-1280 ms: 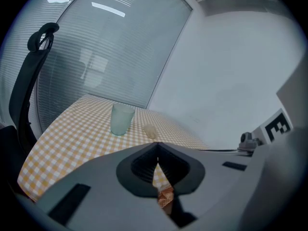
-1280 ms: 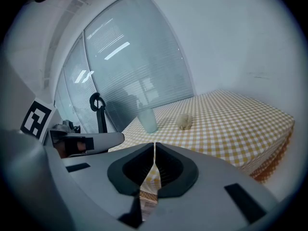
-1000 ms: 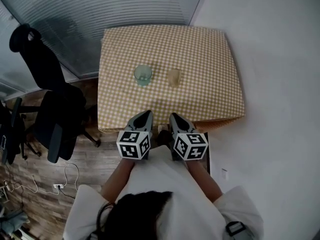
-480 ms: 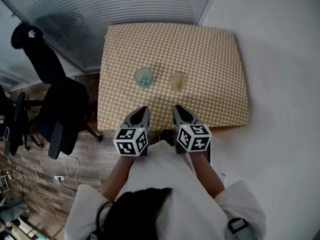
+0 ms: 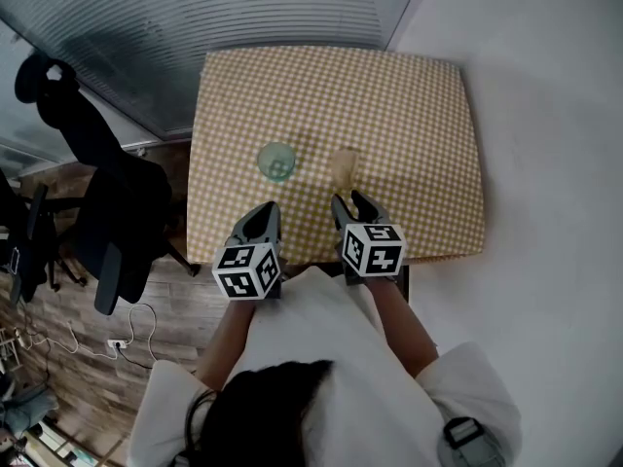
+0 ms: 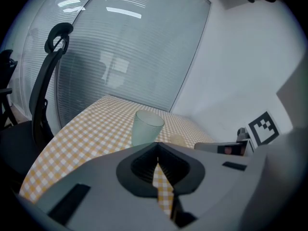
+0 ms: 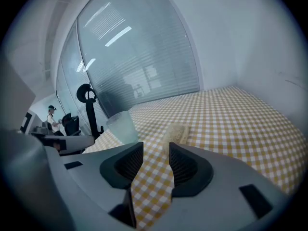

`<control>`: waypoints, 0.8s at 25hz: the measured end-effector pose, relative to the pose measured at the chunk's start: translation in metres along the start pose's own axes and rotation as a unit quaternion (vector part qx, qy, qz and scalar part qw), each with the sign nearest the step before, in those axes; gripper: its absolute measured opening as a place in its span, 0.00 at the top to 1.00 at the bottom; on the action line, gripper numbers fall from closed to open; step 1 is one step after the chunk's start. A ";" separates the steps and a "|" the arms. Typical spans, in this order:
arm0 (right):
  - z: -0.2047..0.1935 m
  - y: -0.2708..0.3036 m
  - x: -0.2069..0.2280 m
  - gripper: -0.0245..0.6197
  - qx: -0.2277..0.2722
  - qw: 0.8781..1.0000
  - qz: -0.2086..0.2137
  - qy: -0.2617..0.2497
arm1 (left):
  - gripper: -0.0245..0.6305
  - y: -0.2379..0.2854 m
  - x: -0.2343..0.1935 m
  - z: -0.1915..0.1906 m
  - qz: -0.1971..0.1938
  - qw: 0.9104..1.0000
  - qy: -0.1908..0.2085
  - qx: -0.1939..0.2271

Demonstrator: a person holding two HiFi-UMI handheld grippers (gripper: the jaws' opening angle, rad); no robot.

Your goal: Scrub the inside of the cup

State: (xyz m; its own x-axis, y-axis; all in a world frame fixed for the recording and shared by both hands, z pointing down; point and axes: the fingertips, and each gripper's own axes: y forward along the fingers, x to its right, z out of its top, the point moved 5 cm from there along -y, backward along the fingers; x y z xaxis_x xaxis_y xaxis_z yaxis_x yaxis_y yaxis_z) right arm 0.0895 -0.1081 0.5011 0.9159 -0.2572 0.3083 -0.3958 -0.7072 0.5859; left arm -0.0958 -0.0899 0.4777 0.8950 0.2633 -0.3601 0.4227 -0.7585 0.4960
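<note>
Jaws of the right gripper (image 5: 348, 201) have just been opening and stand apart, empty, aimed at the beige sponge (image 5: 342, 166) just ahead, probably to take it, while the left gripper (image 5: 261, 212), pressed together, faces the upright greenish cup (image 5: 277, 161) on the checked tablecloth (image 5: 409, 115).

Upright frosted pale-green cup (image 5: 276, 161), mouth up, near what looks like a small beige sponge (image 5: 342, 166)

No legible text, labels, brands or numbers found in any view. Only black-and-white square marker patterns noted, on the cubes of the left gripper (image 5: 264, 208) and right gripper (image 5: 348, 200); coded patterns, not characters.
</note>
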 end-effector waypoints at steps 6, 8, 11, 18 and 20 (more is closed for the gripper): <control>0.009 0.028 0.014 0.68 -0.032 0.998 -0.025 -0.044 | 0.95 0.002 -0.013 0.009 0.025 1.000 -0.010 0.001; 0.010 0.037 0.016 0.67 -0.044 0.997 -0.031 -0.060 | 0.95 0.002 -0.018 0.011 0.033 0.999 -0.012 0.001; 0.009 0.048 0.018 0.65 -0.060 0.994 -0.042 -0.077 | 0.95 0.002 -0.024 0.013 0.043 0.999 -0.015 0.000; 0.000 0.065 0.029 0.64 -0.091 0.990 -0.069 -0.088 | 0.95 0.006 -0.031 0.015 0.054 0.998 -0.019 -0.005; 0.000 0.067 0.030 0.64 -0.097 0.989 -0.072 -0.089 | 0.95 0.006 -0.032 0.015 0.056 0.998 -0.022 -0.005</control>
State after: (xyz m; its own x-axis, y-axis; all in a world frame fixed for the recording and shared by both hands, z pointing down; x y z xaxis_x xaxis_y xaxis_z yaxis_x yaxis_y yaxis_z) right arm 0.0901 -0.1626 0.5498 0.9541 -0.2874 0.0848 -0.2504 -0.6091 0.7525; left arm -0.1240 -0.1115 0.4807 0.9298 0.1498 -0.3361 0.3213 -0.7755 0.5434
